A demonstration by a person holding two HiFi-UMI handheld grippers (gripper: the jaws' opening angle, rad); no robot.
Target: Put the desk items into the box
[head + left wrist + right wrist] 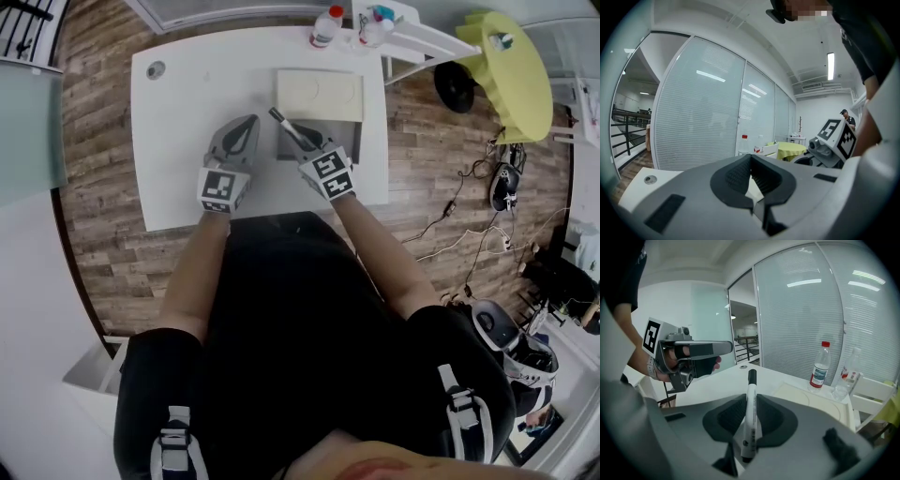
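Over a white desk on wood-plank floor, by blinded glass walls, our right gripper clamps a marker above the box. Its long axis runs along the jaws, pointing away and upward. Our left gripper hovers closed and empty.

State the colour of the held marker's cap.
The marker has a black cap; right gripper view shows it best.

White table, cream box, bottle
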